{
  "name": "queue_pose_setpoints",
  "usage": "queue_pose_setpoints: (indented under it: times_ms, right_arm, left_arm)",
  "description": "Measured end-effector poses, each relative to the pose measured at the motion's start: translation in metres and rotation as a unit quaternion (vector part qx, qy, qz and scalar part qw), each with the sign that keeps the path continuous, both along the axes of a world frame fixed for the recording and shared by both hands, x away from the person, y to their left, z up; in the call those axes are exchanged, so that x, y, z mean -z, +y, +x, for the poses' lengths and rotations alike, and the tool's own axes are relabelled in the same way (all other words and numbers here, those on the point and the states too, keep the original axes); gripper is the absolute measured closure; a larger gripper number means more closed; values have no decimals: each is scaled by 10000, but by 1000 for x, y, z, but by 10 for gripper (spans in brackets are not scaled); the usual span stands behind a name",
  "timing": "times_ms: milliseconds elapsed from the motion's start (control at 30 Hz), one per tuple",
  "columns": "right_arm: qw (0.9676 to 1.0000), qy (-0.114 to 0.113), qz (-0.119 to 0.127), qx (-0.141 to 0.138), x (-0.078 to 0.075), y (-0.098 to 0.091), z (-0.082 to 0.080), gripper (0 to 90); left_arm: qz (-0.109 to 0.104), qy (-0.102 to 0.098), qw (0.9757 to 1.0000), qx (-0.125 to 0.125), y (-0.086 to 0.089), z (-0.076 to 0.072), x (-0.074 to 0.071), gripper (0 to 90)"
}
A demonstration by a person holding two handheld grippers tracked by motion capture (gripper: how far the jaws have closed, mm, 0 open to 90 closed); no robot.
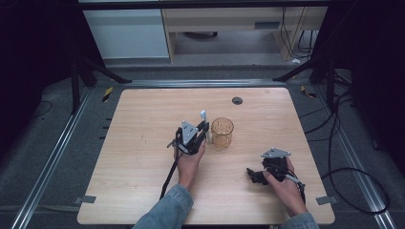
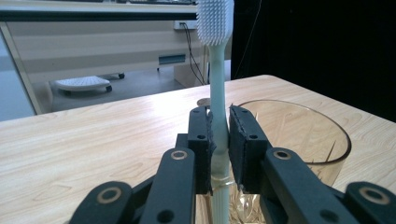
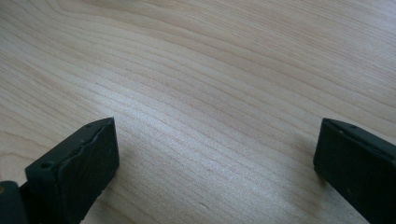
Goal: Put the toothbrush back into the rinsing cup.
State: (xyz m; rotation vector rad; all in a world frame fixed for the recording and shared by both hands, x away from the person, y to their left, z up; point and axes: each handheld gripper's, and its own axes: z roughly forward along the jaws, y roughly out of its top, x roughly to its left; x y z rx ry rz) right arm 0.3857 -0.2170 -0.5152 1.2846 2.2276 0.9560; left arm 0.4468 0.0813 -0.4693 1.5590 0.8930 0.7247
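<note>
A pale green toothbrush stands upright, bristle head at the top, clamped by its handle between the black jaws of my left gripper. In the high view the left gripper sits mid-table with the toothbrush sticking up beside an amber glass cup. The same cup lies just right of and behind the jaws in the left gripper view. My right gripper rests low at the front right, held by a hand. Its jaws stand wide apart over bare wood, nothing between them.
The wooden table has a dark round grommet near its far edge. Cables trail off the right side, and one runs from the left gripper toward the front edge. Metal rails flank the table; pale cabinets stand beyond.
</note>
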Motion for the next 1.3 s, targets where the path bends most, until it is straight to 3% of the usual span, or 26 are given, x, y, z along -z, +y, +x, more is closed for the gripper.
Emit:
queue_pose_setpoints:
  times_ms: [267, 500, 533, 733, 1000, 1300]
  right_arm:
    - [10000, 1, -3, 2, 0, 0, 0, 5]
    - [10000, 2, 0, 0, 0, 0, 0, 5]
    - [10000, -1, -3, -2, 0, 0, 0, 5]
    - [10000, 2, 1, 0, 0, 0, 0, 5]
    - [10000, 2, 2, 0, 0, 0, 0, 5]
    - [10000, -1, -4, 0, 0, 0, 0, 4]
  left_arm:
    - [-5, 45, 10000, 32, 1, -1, -2, 763]
    - [-28, 116, 9999, -12, 6, -1, -4, 553]
    - [40, 205, 9998, 57, 7, -1, -5, 526]
    - [139, 246, 9994, 213, 11, -5, -10, 406]
    - [155, 379, 9984, 403, 13, -6, -13, 307]
    - [351, 444, 9968, 567, 21, -8, -18, 217]
